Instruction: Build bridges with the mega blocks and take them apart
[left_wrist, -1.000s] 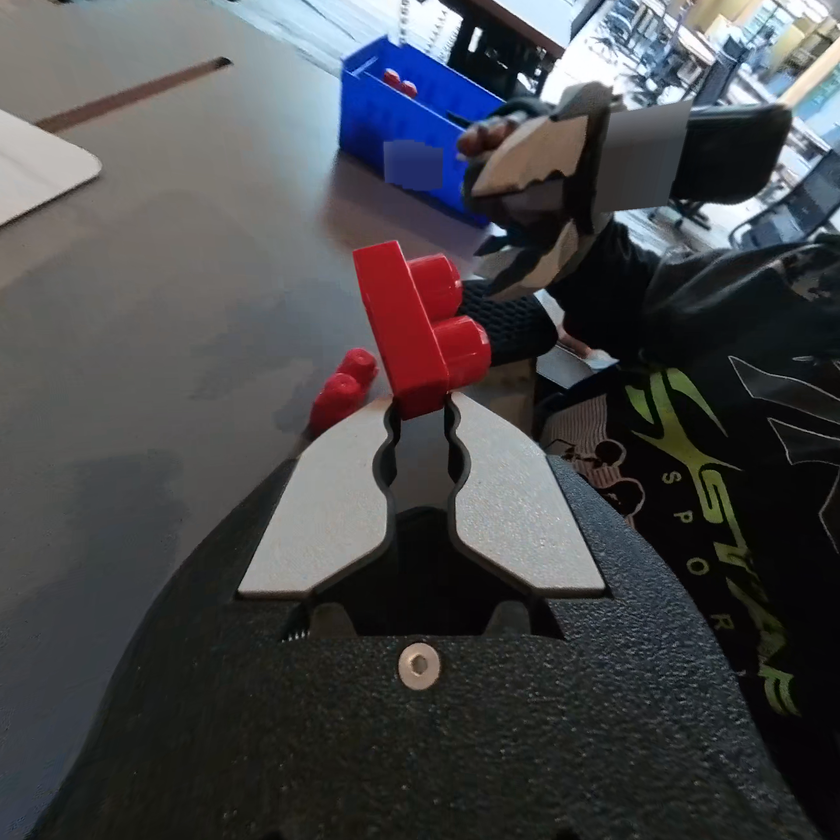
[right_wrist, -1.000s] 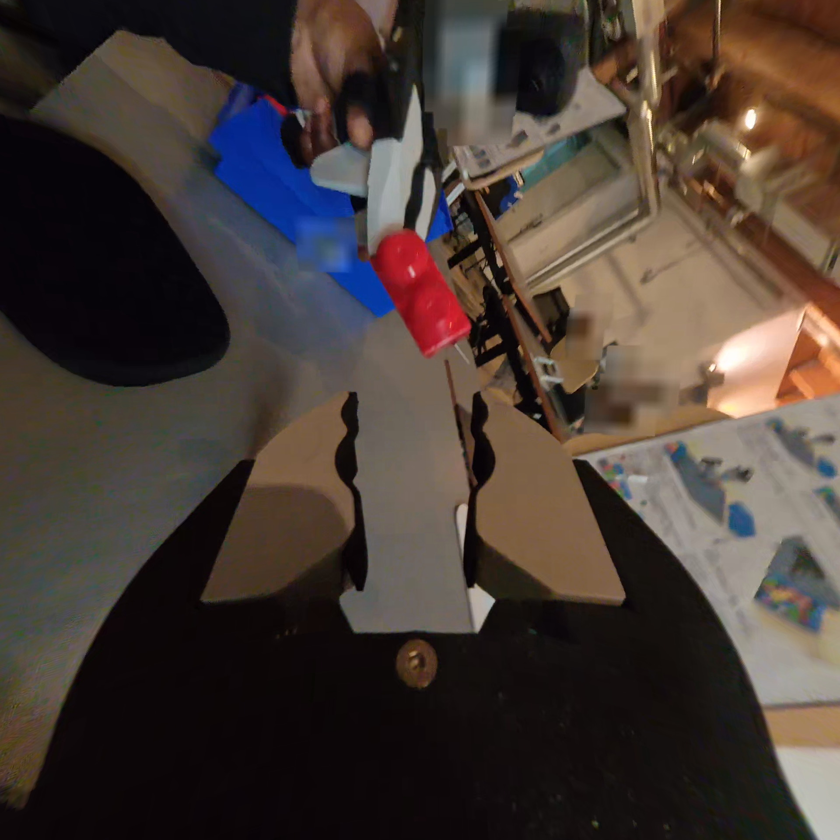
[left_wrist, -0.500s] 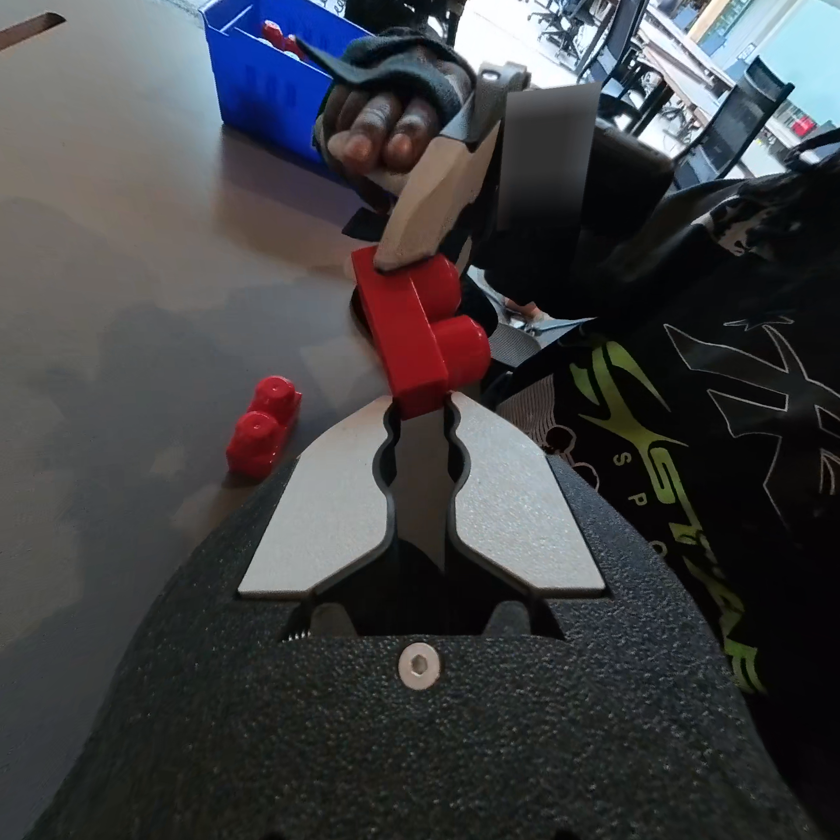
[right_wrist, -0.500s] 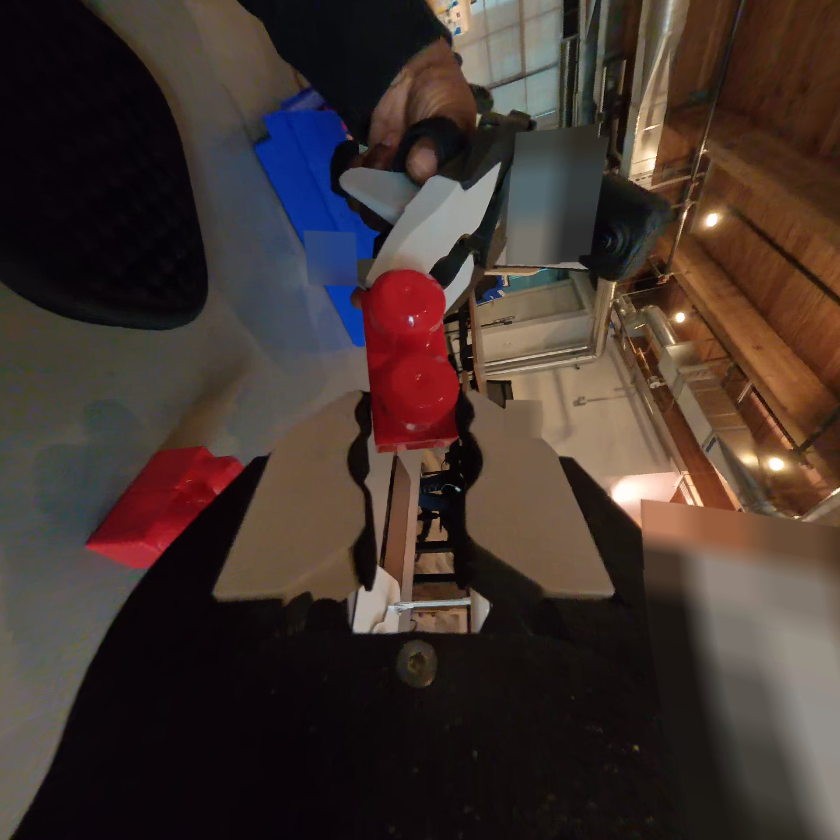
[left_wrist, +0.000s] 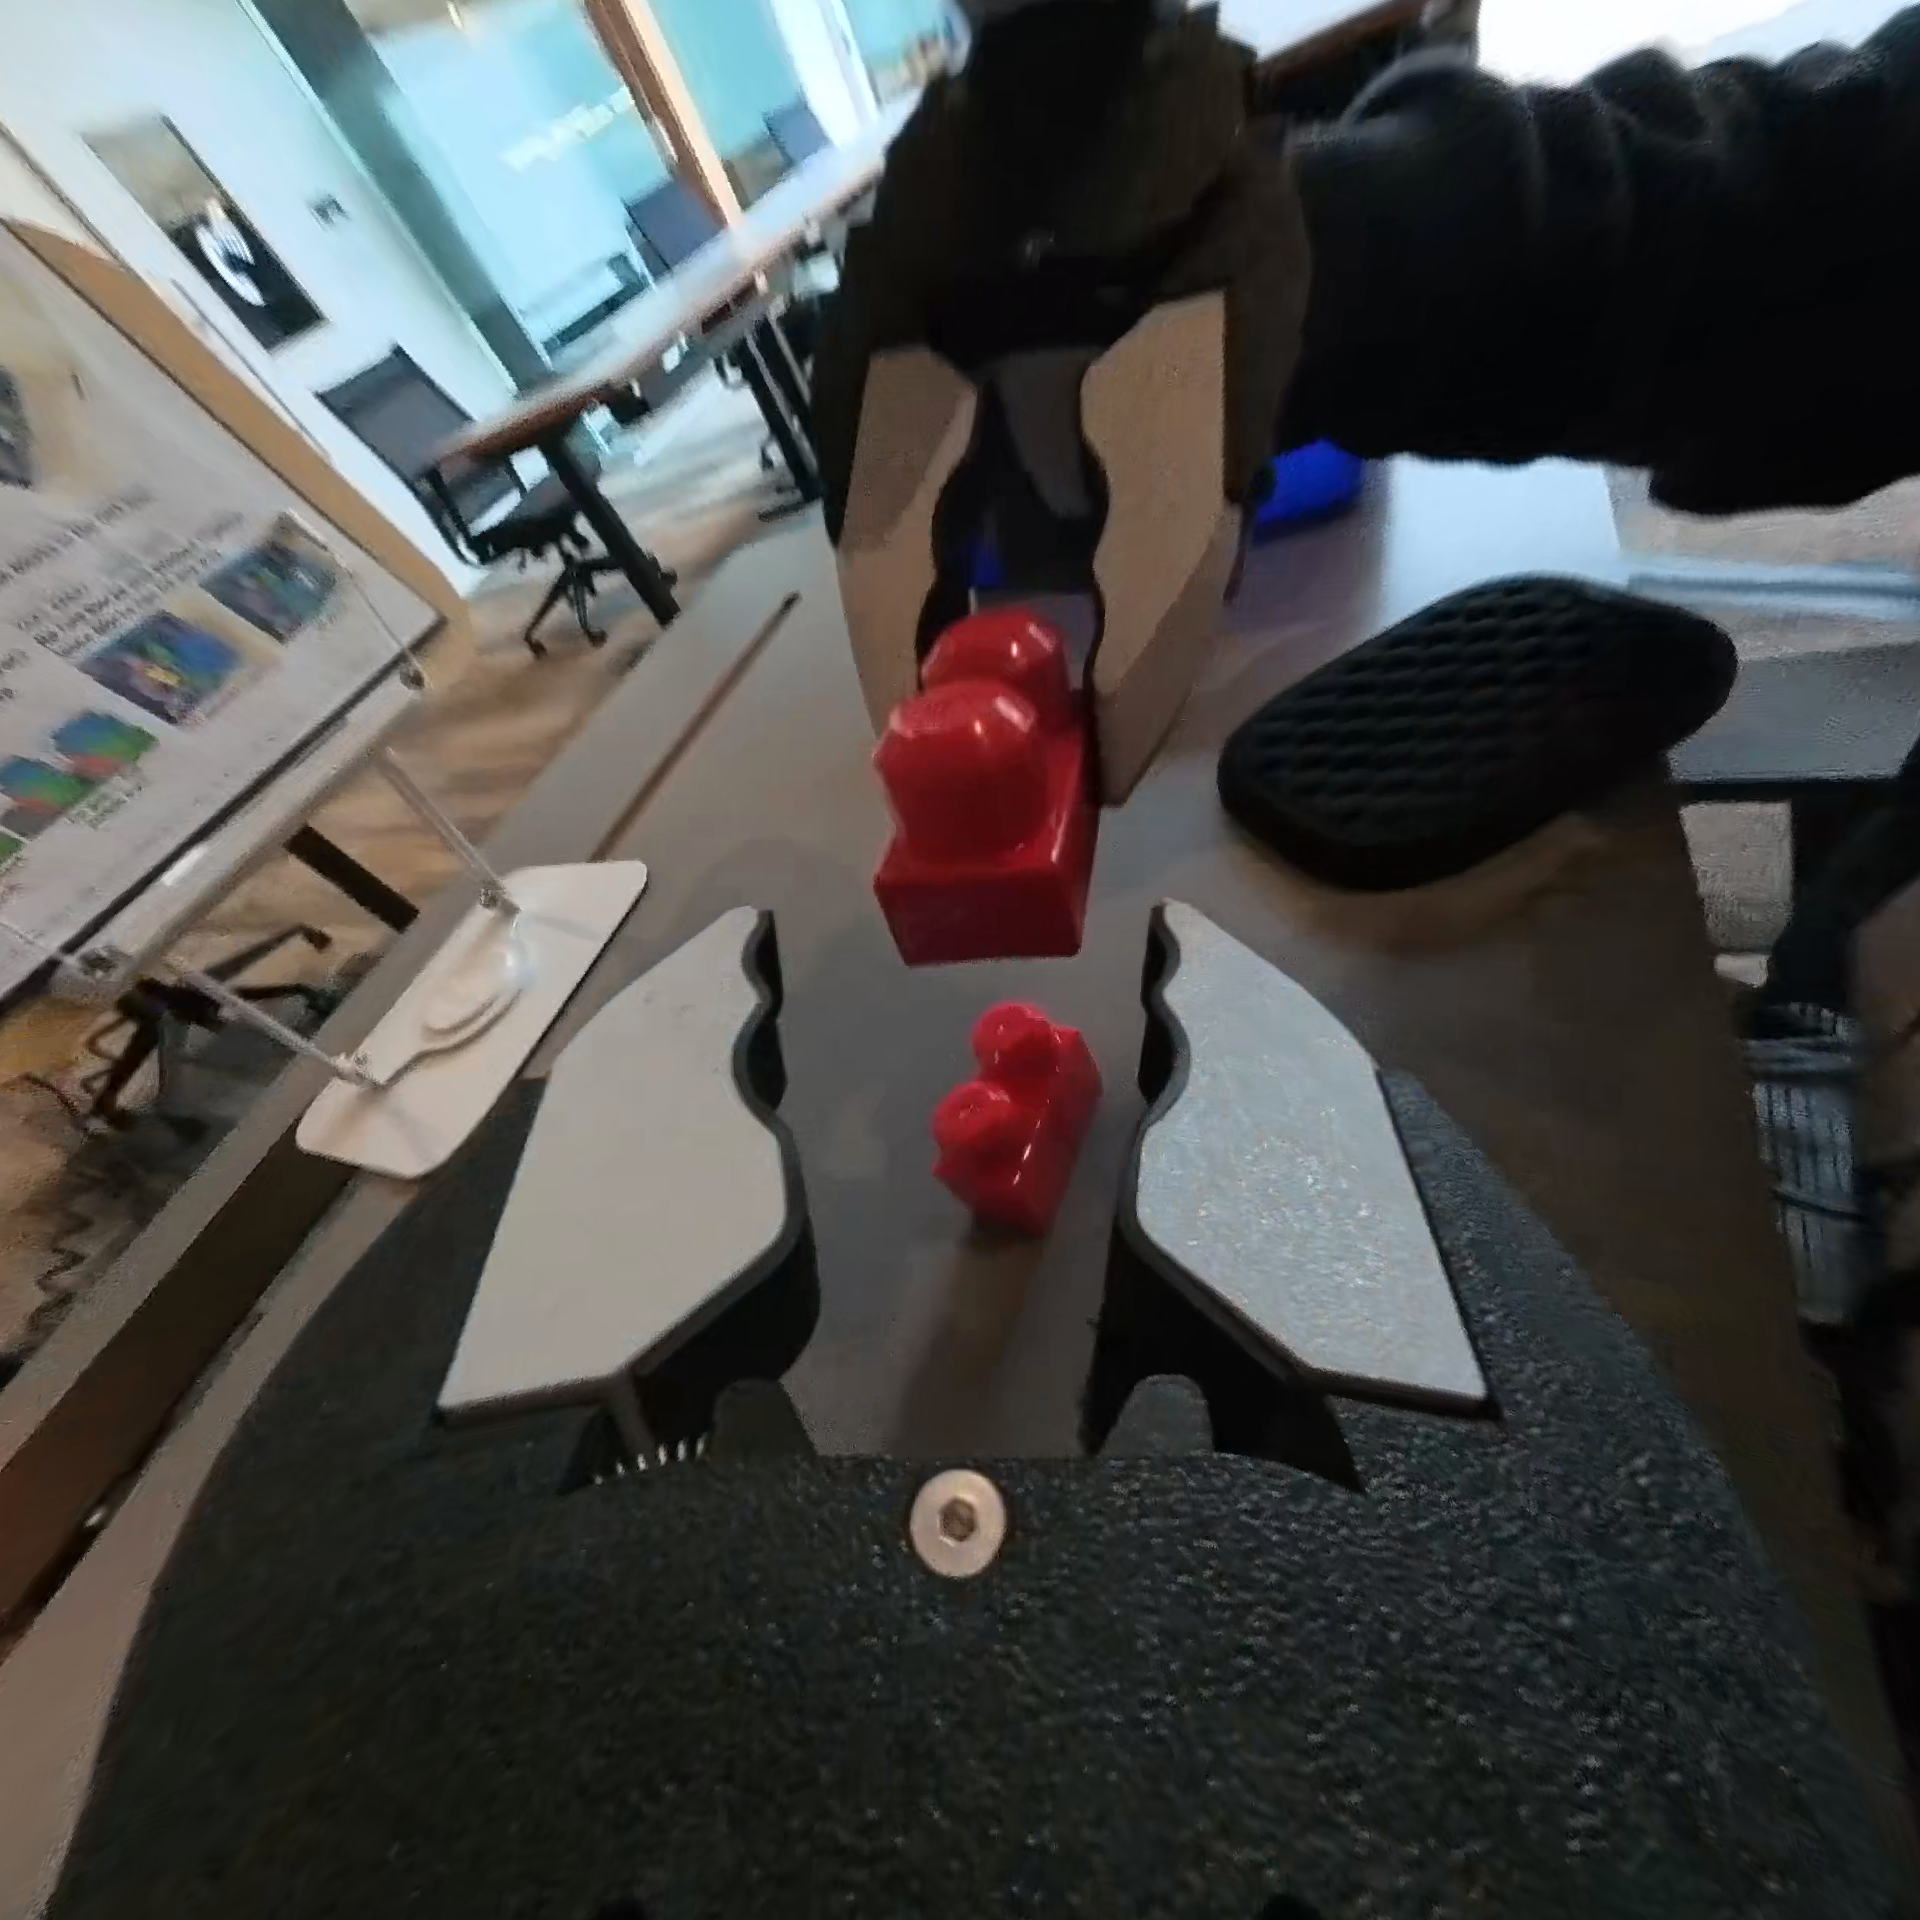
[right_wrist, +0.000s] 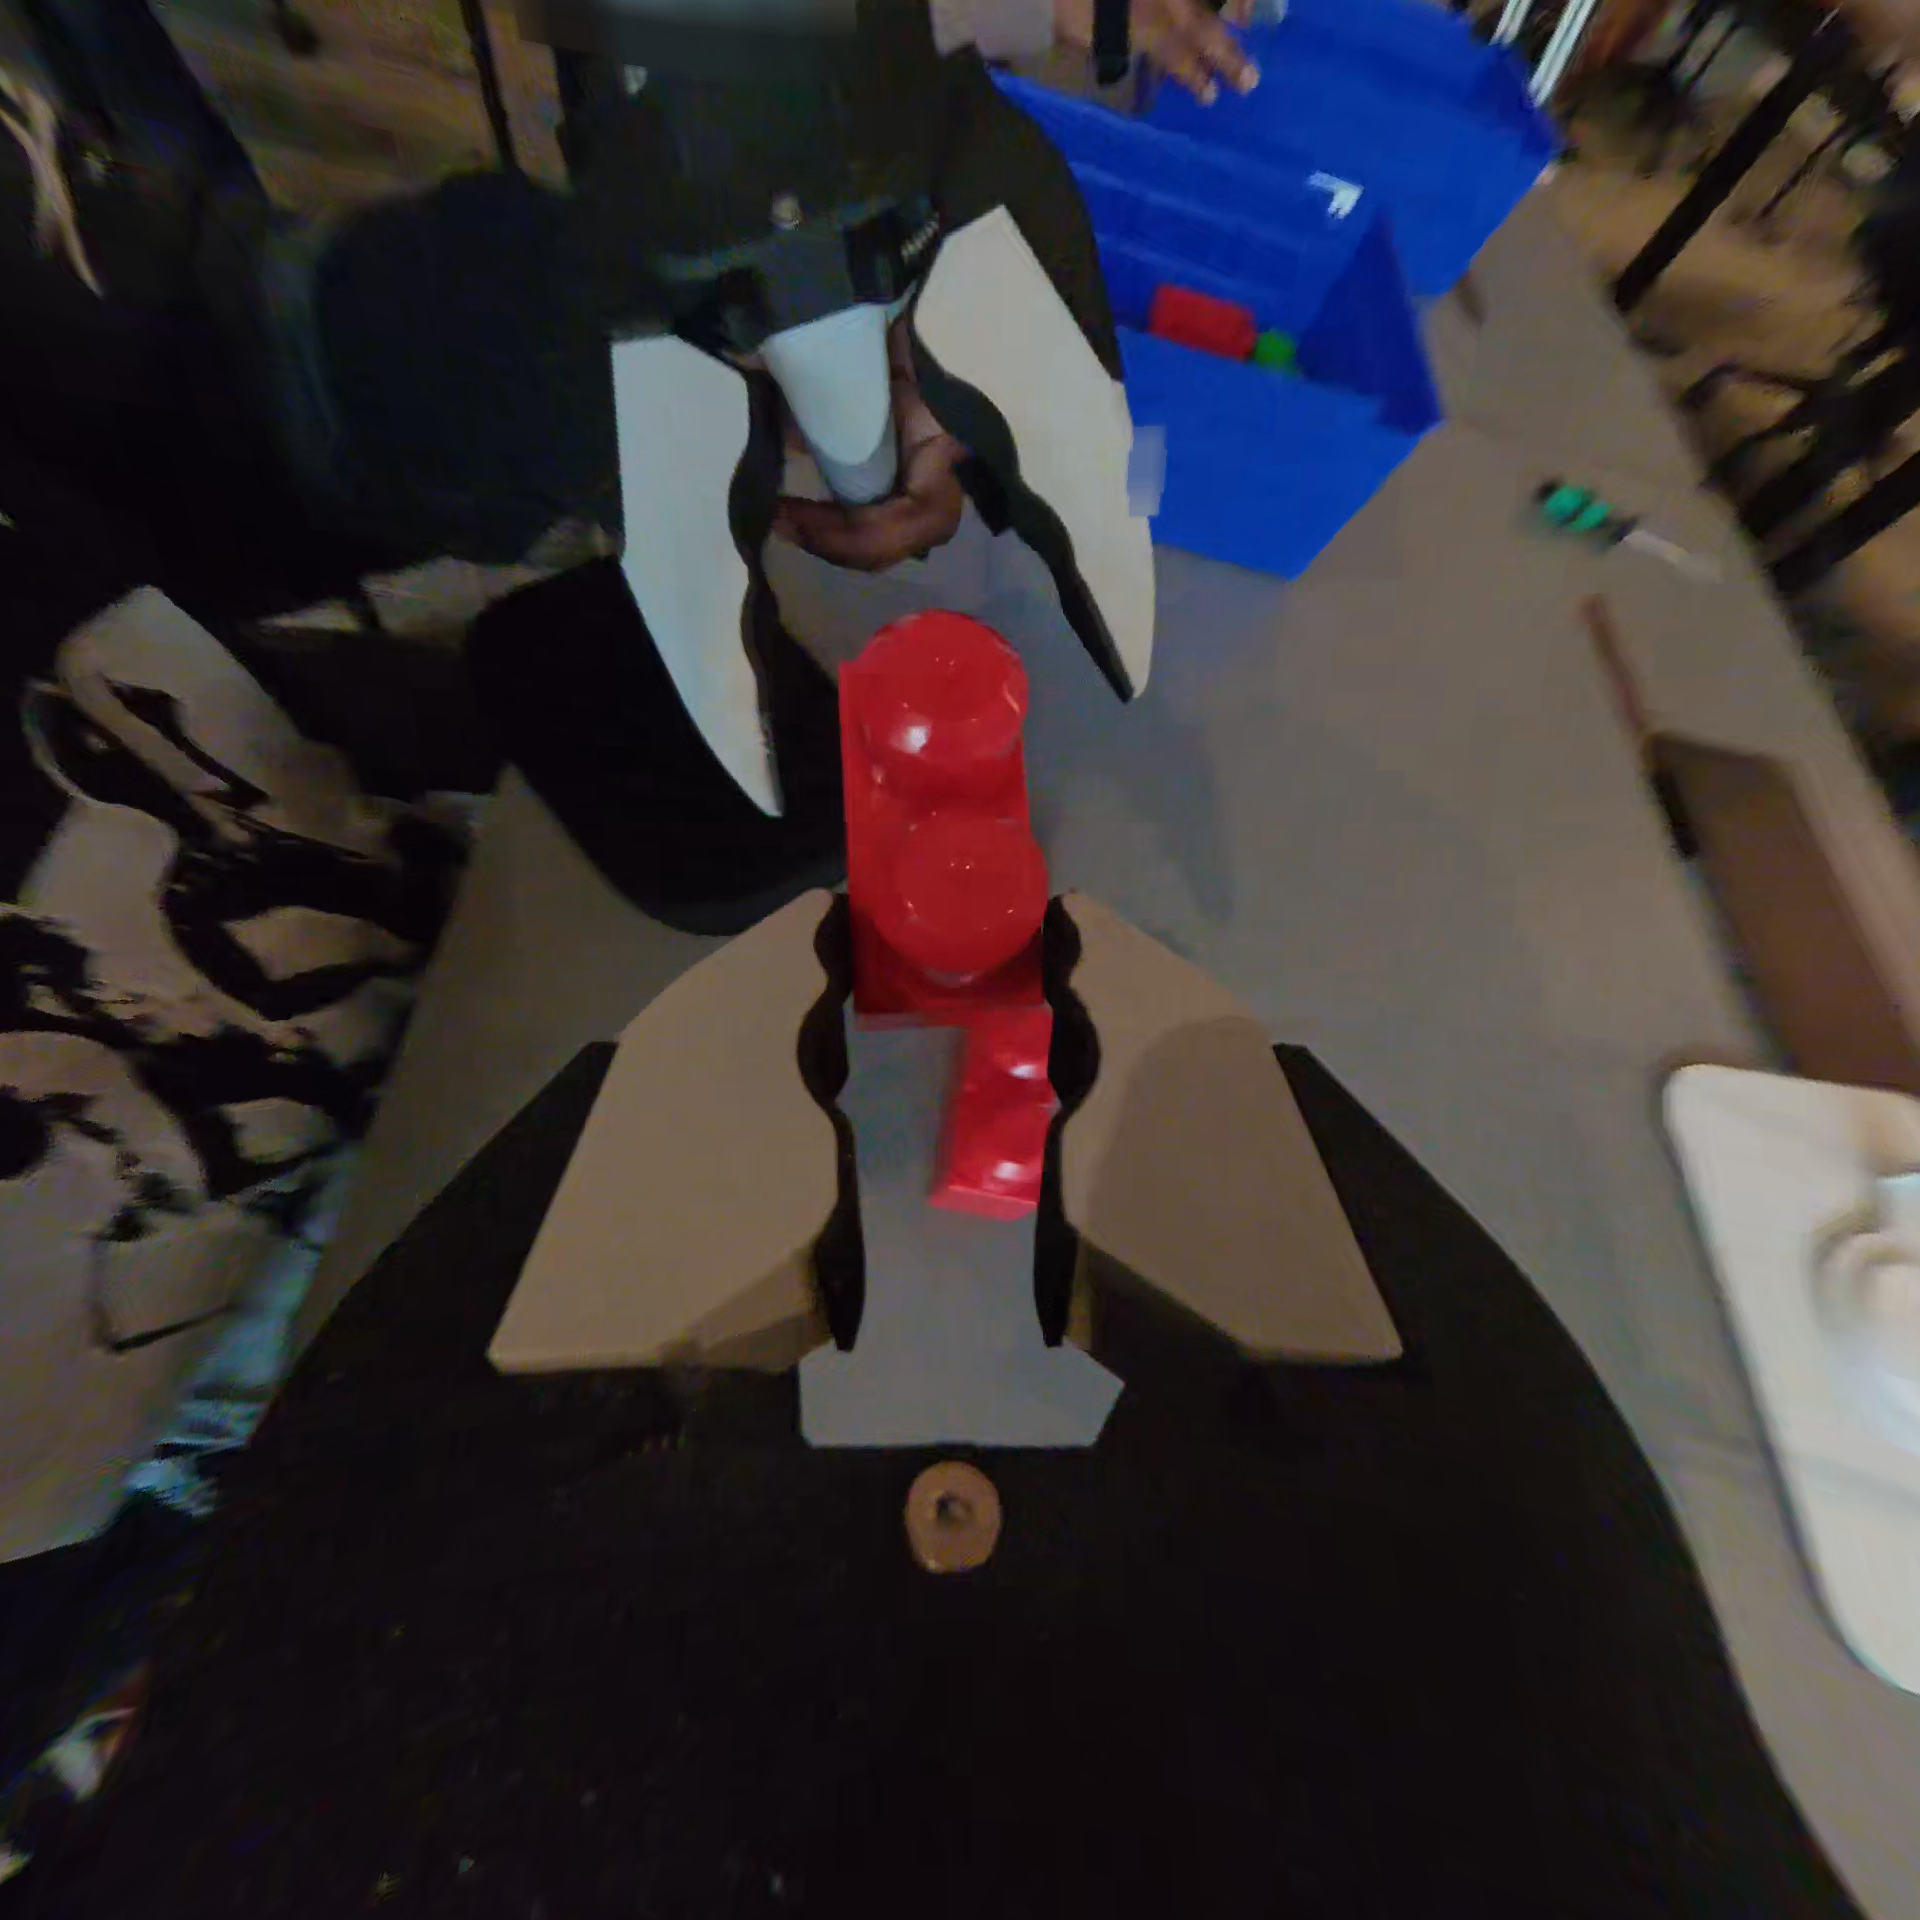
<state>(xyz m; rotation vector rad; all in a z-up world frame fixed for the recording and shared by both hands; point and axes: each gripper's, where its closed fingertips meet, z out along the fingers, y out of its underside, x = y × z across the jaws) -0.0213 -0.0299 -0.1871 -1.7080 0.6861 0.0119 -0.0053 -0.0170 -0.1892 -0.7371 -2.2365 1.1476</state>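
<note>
- Tabletop (left_wrist: 790, 1340): a dark grey surface that carries the loose pieces; no bridge stands on it in either view.
- Blue bin (right_wrist: 1278, 457): sits at the far edge of the tabletop, well apart from the work, with a red and a green block visible inside.
- Black mesh pad (left_wrist: 1475, 727): lies to one side of the tabletop, untouched.
- Right tongs (right_wrist: 948, 945): pinching one end of the held red block (right_wrist: 940, 821), which is carried in the air with its two studs facing the camera.
- Left tongs (left_wrist: 956, 956): spread wide and empty, close to the free end of the held block but not touching it.
- Second red block (left_wrist: 1013, 1122): a two-stud piece lying on the tabletop below the held one, apart from it.
- Progress (judgement): with two separate blocks and nothing joined, either a build is barely begun or a take-apart is nearly done; the frames alone do not settle which, and the remaining blocks wait in the bin.
</note>
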